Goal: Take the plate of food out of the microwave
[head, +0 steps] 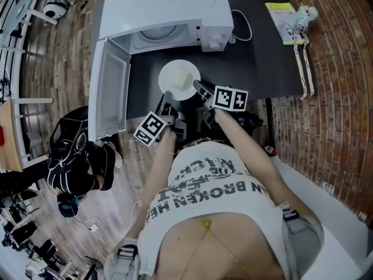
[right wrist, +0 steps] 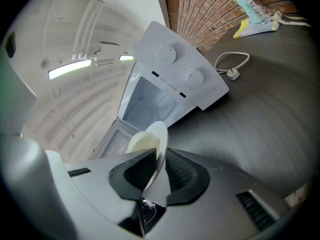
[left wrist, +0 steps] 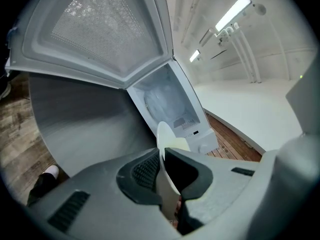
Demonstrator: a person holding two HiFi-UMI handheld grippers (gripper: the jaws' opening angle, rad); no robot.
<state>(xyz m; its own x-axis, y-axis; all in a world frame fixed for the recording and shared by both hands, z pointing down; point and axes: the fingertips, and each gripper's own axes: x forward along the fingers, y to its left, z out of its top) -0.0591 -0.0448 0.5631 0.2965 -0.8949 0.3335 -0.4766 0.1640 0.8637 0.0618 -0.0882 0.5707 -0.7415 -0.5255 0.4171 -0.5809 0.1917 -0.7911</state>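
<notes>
A round white plate [head: 179, 79] with pale food on it hangs over the dark table, just in front of the open white microwave [head: 169, 7]. My left gripper [head: 168, 97] is shut on the plate's near-left rim [left wrist: 165, 154]. My right gripper [head: 200, 88] is shut on its near-right rim [right wrist: 156, 156]. In both gripper views the plate shows edge-on between the dark pads, with the pale food [right wrist: 142, 142] beyond. The microwave's cavity [head: 158, 37] looks empty, with its door [head: 111, 86] swung out to the left.
The microwave's white power cable [head: 245, 25] lies on the table [head: 268, 57] at its right. A leaflet and a small toy [head: 291, 19] lie at the far right corner. A brick wall runs along the right. Bags [head: 73, 156] lie on the wooden floor at left.
</notes>
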